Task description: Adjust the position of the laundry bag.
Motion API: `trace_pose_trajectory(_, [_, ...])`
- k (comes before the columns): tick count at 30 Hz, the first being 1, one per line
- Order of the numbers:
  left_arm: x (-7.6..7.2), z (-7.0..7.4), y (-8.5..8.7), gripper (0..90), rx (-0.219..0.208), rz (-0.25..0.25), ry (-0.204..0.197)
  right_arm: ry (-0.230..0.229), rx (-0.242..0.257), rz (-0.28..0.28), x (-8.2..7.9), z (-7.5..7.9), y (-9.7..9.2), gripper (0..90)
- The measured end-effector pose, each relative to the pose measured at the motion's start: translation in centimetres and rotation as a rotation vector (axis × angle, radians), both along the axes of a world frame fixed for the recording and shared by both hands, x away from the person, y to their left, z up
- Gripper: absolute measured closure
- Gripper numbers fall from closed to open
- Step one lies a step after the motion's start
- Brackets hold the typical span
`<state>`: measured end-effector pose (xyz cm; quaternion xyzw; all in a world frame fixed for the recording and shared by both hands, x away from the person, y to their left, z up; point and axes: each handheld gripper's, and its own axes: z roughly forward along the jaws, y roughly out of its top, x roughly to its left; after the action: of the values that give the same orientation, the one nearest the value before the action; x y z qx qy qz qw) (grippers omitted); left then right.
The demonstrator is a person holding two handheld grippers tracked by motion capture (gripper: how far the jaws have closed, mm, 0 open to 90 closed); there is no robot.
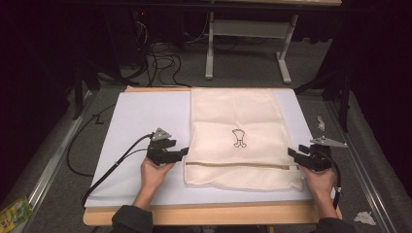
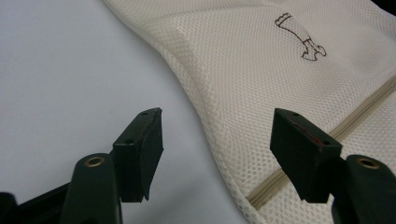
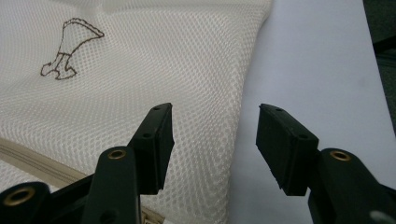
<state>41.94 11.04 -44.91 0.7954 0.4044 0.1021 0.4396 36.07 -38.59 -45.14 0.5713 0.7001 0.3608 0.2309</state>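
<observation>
— What did the left gripper (image 1: 183, 151) look like?

— Black, with a grey three-cornered plate (image 1: 161, 134) on top and a black cable (image 1: 109, 170) trailing off. Its blocky fingers (image 2: 140, 151) were dark, with brass-ringed screw holes behind them.

— And the right gripper (image 1: 293, 152)?

— The same build, its own grey plate (image 1: 328, 141) too. The person wore dark sleeves (image 1: 132, 219).

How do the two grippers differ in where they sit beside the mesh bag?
The left gripper sits at the mesh bag's left edge; the right gripper sits at its right edge. The left gripper is level with the zip's plain end; the right gripper is near the end with the metal pull. Both have open jaws, holding nothing.
</observation>
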Motion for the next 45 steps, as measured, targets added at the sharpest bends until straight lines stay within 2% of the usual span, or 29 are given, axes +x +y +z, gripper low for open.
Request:
trace_pose_trajectory(5, [0.2, -0.2, -1.1, 35.2, 0.002, -0.012, 0.027, 0.023, 0.001, -0.004, 0.1, -0.1, 0.1, 47.1])
trace_pose_trajectory(10, [0.4, -0.5, -1.6, 35.4, 0.002, -0.008, 0.044, 0.038, 0.003, -0.010, 0.3, -0.3, 0.0, 47.7])
trace_pose_trajectory(13, [0.8, -0.8, -2.1, 35.5, 0.023, -0.007, 0.061, 0.063, -0.001, -0.015, 0.8, -0.5, 0.2, 48.2])
trace_pose_trajectory(22, [1.6, -1.2, -3.4, 36.9, 0.040, 0.004, 0.079, 0.105, -0.022, -0.012, 2.0, -0.5, 0.7, 49.4])
trace_pose_trajectory(25, [1.8, -1.6, -3.7, 40.0, 0.052, 0.003, 0.095, 0.114, -0.024, -0.013, 2.2, -0.5, 0.7, 51.0])
trace_pose_trajectory(27, [1.8, -1.6, -3.7, 41.5, 0.058, 0.004, 0.091, 0.119, -0.020, -0.017, 2.3, -0.5, 0.7, 52.0])
trace_pose_trajectory(34, [2.3, -1.7, -3.8, 42.2, 0.049, 0.021, 0.090, 0.142, -0.034, -0.023, 3.0, -0.2, 0.6, 52.6])
trace_pose_trajectory(36, [2.5, -2.0, -4.1, 42.3, 0.048, 0.026, 0.103, 0.157, -0.035, -0.023, 3.2, -0.3, 0.7, 53.3])
trace_pose_trajectory(37, [2.6, -2.2, -4.4, 42.8, 0.069, 0.023, 0.104, 0.163, -0.029, -0.020, 3.4, -0.4, 0.8, 54.0])
trace_pose_trajectory(42, [2.8, -2.4, -5.3, 47.0, 0.101, 0.014, 0.108, 0.208, -0.029, -0.001, 3.9, -0.9, 1.2, 61.5])
trace_pose_trajectory(45, [3.0, -2.3, -5.2, 55.1, 0.125, 0.022, 0.110, 0.224, -0.021, 0.003, 4.0, -1.1, 1.0, 66.2])
